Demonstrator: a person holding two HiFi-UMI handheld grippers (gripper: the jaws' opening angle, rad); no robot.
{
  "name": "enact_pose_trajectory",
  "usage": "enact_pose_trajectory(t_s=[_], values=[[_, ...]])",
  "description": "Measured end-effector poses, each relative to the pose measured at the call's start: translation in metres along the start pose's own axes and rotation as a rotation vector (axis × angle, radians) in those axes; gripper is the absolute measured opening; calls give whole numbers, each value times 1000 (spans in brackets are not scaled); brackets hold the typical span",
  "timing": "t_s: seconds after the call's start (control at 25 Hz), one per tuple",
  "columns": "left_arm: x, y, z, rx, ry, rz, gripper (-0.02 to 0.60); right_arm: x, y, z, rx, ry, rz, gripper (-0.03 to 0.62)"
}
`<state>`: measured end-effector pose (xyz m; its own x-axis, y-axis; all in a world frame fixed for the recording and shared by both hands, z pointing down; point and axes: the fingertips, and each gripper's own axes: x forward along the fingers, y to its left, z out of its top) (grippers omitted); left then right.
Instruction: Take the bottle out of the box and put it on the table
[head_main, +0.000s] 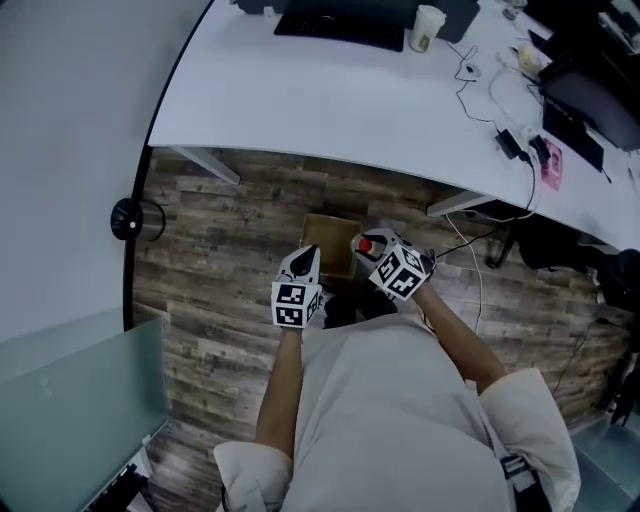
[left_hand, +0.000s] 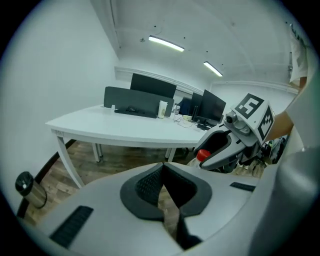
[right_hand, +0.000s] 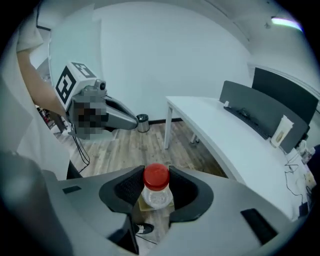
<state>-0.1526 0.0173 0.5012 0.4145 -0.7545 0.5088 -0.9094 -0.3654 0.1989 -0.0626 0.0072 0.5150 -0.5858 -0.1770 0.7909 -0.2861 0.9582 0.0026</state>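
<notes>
Seen from the head view, the person stands over a brown cardboard box (head_main: 327, 238) that sits open on the wooden floor (head_main: 220, 250), just short of the long white curved desk (head_main: 330, 100). Both tools are held up in front of the chest, above the box. The right hand-held gripper (head_main: 368, 246) carries a clear plastic bottle with a red cap (head_main: 365, 246), and the left hand-held gripper (head_main: 306, 256) hangs just beside it. In the left gripper view the dark pads (left_hand: 147, 182) meet at their tips with nothing between them, only floor showing through the wedge below. So this tool is pressed together and empty, and the capped bottle shows off to the right in the other tool. In the right gripper view the jaws pinch the bottle (right_hand: 157, 196) at its neck just under the cap, one pad on each side. The bottle hangs upright over the floor, and the desk runs off to the right with bare white top close by. I'd judge the taking out done, since the bottle is clear of the box. What is left is to carry it over to the desk, stand it there and let go.
</notes>
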Motion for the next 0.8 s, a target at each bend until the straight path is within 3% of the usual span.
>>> enact_pose_trajectory(t_s=[0.16,0.4,0.6,0.8], values=[[11,-2,28,81,-15,-46,14,-13,-21,16,56,-68,-62,183],[27,2,64,135,-43,-98,14,-27,-49,44,87,-137,-142,183],[41,-1,99,249,-58,-153,14,-44,-74,71,131,-208,-193,183],[61,-9,134,275,-93,-208,14,-70,-108,85,215,-302,-280,183]])
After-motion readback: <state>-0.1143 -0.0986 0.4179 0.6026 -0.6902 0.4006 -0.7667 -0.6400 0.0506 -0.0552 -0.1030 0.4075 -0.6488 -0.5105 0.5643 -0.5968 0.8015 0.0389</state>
